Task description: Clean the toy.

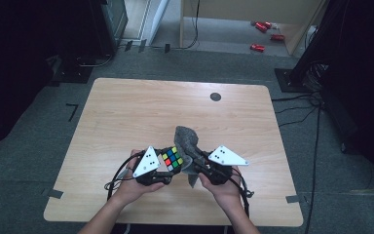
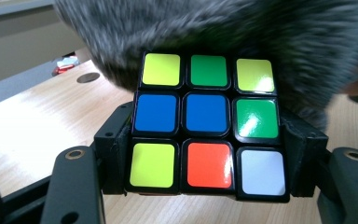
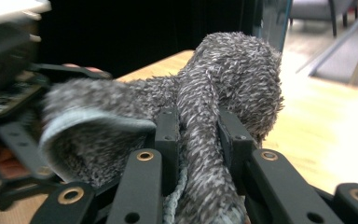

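In the left gripper view, the left gripper (image 2: 207, 154) has its two black jaws closed against the left and right sides of a puzzle cube (image 2: 207, 126), which sits upright between them and faces the camera. Its near face reads yellow, green, yellow along the top row, blue, blue, green across the middle, and yellow, red-orange, white along the bottom. A fuzzy grey cloth (image 2: 242, 32) hangs over the cube's top edge and down behind its right side, blurred. Below lies the light wooden table (image 2: 37, 116), with a dark round spot (image 2: 88, 77) at upper left
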`<action>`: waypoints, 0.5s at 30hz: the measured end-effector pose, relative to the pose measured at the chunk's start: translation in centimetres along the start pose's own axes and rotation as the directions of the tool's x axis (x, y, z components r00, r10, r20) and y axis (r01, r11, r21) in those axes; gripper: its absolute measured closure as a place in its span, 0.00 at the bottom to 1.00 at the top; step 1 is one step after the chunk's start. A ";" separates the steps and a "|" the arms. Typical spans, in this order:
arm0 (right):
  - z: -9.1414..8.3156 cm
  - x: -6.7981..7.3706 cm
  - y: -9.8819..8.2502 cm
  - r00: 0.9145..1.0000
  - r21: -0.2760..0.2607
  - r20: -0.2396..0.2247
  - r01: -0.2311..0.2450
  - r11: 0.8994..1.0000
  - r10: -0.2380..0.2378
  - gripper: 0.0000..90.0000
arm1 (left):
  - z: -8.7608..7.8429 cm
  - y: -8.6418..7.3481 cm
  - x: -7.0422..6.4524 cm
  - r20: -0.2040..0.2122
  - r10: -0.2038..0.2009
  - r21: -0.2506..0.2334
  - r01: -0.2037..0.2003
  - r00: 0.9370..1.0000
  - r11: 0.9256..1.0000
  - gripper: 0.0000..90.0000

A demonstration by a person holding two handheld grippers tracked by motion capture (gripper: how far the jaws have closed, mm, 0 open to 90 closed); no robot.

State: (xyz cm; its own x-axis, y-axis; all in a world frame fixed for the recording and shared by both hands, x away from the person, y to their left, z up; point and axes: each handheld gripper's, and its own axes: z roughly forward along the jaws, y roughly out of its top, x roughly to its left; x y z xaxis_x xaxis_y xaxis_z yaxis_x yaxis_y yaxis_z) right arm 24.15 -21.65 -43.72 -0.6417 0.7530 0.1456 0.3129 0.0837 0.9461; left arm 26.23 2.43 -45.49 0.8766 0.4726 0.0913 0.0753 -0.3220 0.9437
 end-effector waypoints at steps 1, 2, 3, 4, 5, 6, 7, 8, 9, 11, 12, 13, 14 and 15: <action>0.1 -0.2 -0.2 1.000 0.010 0.009 -0.005 1.000 0.005 0.82 | -0.1 0.1 0.2 -0.011 -0.002 0.003 0.002 1.000 1.000 0.38; 0.2 -0.4 -0.4 1.000 0.013 0.008 -0.017 1.000 0.017 0.82 | -0.2 0.1 0.4 -0.019 -0.004 0.008 0.005 1.000 1.000 0.38; 0.1 -0.4 -0.5 1.000 0.015 0.005 -0.026 1.000 0.026 0.82 | -0.2 0.0 0.6 -0.024 -0.011 0.008 0.012 1.000 1.000 0.38; 0.1 -0.2 -0.4 1.000 0.014 0.002 -0.019 1.000 0.019 0.82 | -0.3 0.0 0.8 -0.020 -0.021 0.008 0.021 1.000 1.000 0.38; 0.1 0.1 -0.2 1.000 0.010 -0.001 -0.003 1.000 0.003 0.82 | -0.3 -0.1 0.9 -0.011 -0.031 0.007 0.032 0.999 0.999 0.38; 0.0 0.5 0.0 1.000 0.005 -0.004 0.011 1.000 -0.011 0.82 | -0.2 -0.1 0.8 -0.003 -0.028 0.010 0.028 1.000 1.000 0.38; -0.1 0.8 0.3 1.000 -0.008 -0.013 0.016 1.000 -0.016 0.82 | -0.1 -0.2 0.6 0.003 -0.021 0.013 0.021 1.000 1.000 0.38; -0.2 1.0 0.5 1.000 -0.019 -0.025 0.018 1.000 -0.018 0.82 | 0.0 -0.2 0.5 0.010 -0.015 0.014 0.015 1.000 1.000 0.38; -0.2 1.1 0.6 0.999 -0.024 -0.026 0.023 0.999 -0.023 0.82 | 0.1 -0.2 0.2 0.014 -0.004 0.015 0.004 1.000 1.000 0.38; -0.3 1.0 0.6 0.999 -0.026 -0.017 0.028 0.999 -0.029 0.82 | 0.2 -0.1 0.0 0.015 0.001 0.011 -0.001 1.000 1.000 0.38; -0.2 0.7 0.5 1.000 -0.021 -0.016 0.017 1.000 -0.017 0.82 | 0.1 0.0 0.0 0.017 0.001 0.006 -0.001 1.000 1.000 0.38; 0.0 0.2 0.2 1.000 -0.013 -0.004 0.012 1.000 -0.012 0.82 | 0.0 0.0 0.1 0.017 -0.002 0.000 0.002 1.000 1.000 0.38; 0.1 -0.1 -0.1 1.000 0.007 0.015 0.004 1.000 -0.004 0.82 | -0.1 0.1 0.2 0.014 -0.005 -0.002 0.005 1.000 1.000 0.38; 0.3 -0.5 -0.5 1.000 0.023 0.025 -0.006 1.000 0.005 0.82 | -0.2 0.1 0.3 0.008 -0.006 -0.003 0.006 1.000 1.000 0.38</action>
State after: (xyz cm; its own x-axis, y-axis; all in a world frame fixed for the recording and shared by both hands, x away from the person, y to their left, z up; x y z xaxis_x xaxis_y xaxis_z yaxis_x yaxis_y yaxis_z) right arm 24.50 -21.89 -44.37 -0.6226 0.7693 0.1433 0.3324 0.0941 0.9384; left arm 26.42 2.74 -45.32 0.8797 0.4683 0.0828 0.0797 -0.3169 0.9451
